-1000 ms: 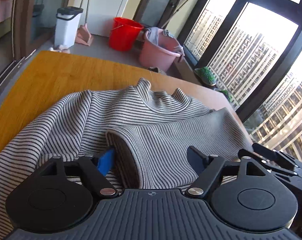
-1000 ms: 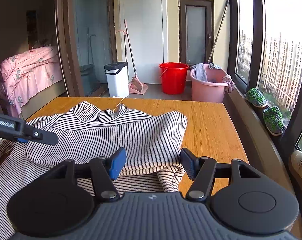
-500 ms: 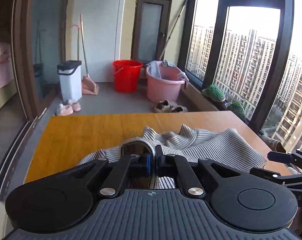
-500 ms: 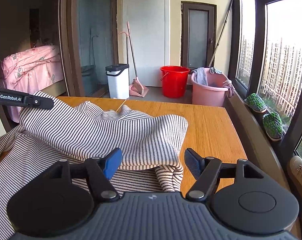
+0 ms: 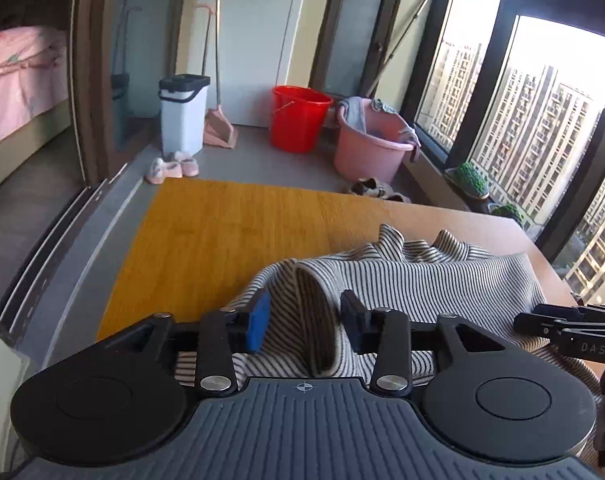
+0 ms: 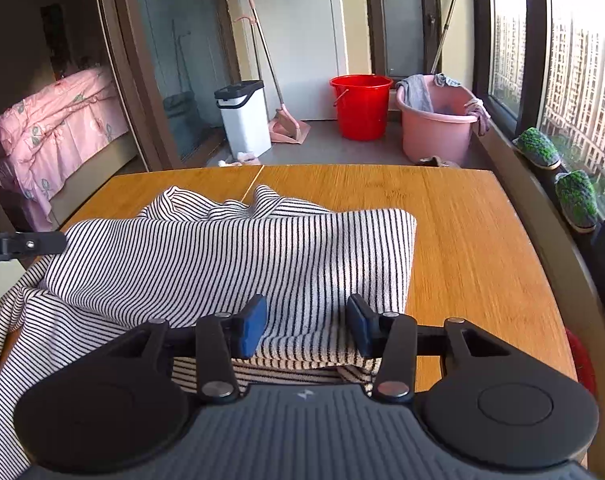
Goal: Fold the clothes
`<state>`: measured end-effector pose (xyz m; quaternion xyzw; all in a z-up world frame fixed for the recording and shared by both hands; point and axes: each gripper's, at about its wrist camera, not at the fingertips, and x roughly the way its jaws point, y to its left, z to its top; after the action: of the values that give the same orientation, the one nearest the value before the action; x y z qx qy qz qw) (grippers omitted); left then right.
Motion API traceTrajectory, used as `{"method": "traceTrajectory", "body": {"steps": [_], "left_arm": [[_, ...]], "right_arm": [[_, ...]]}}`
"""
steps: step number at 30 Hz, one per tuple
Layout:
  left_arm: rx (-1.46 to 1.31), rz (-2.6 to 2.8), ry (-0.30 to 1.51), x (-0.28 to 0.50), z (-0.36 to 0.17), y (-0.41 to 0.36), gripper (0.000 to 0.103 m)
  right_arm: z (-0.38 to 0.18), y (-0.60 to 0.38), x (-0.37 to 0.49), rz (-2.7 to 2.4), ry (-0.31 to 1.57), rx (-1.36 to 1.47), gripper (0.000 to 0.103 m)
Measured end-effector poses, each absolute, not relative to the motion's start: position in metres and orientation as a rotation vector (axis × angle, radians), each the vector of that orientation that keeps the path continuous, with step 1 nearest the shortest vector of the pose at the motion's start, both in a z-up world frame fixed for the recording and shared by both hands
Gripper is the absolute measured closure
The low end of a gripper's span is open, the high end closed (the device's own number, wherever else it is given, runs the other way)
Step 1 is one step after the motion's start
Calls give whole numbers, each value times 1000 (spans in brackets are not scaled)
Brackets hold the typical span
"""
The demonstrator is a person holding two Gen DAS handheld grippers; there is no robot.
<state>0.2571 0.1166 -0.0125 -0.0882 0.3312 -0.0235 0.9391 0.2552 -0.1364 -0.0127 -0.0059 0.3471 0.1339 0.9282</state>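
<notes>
A black-and-white striped sweater (image 6: 230,256) lies on the wooden table (image 6: 462,240), its body folded over with the collar at the far side. In the left wrist view the sweater (image 5: 422,280) fills the near right, and its sleeve cuff (image 5: 314,312) stands up loose between the fingers of my left gripper (image 5: 305,320), which is open. My right gripper (image 6: 307,326) is open too, low over the sweater's near folded edge. Each gripper's tip shows in the other's view: the right gripper (image 5: 570,324) at the right edge, the left gripper (image 6: 22,244) at the left edge.
Beyond the table's far edge stand a red bucket (image 6: 360,106), a pink basin (image 6: 436,124) with cloths, a white bin (image 6: 244,118) and a pink dustpan (image 6: 288,126). A window ledge (image 6: 542,208) runs along the right. Bare tabletop (image 5: 230,232) shows left of the sweater.
Half a second ago the left gripper was shut on the sleeve cuff and raised; now it stands open with the cuff loose between its fingers. The right gripper edged forward over the sweater.
</notes>
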Motion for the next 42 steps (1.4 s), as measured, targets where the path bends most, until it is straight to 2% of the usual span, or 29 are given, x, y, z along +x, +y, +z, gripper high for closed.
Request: {"method": "traceTrajectory", "body": {"steps": [3,4,10,12,19,20,21,26,32,40,42], "left_arm": [[-203,-89,683,234,7,139,31],[-208,-106,685,226,13,145,20],[-104,-122,640,186,35,147,8],[-62,-117,627,175,41,145,7],[30,-107,591,150,52,137,4],[28,-110,587,149,53,137,4],[27,-110,579,146,54,137,4],[12,-119,505,130,67,144,2],[26,-182,398,107,73,131,2],[232,-283,320,85,60,59,2],[238,-274,332,90,54,52,15]], "right_arm": [[6,-106,221,420,671,-44,58],[13,-94,208,499,662,-43,58],[7,-3,127,957,718,-115,57],[-1,27,106,1049,728,-204,52],[-22,90,87,1065,711,-428,52],[-22,91,87,1056,696,-439,60],[-19,89,87,1049,679,-443,86],[23,51,113,901,567,-410,95],[87,7,131,766,451,-302,97],[108,-14,120,781,406,-304,97],[108,-15,117,786,404,-312,97]]}}
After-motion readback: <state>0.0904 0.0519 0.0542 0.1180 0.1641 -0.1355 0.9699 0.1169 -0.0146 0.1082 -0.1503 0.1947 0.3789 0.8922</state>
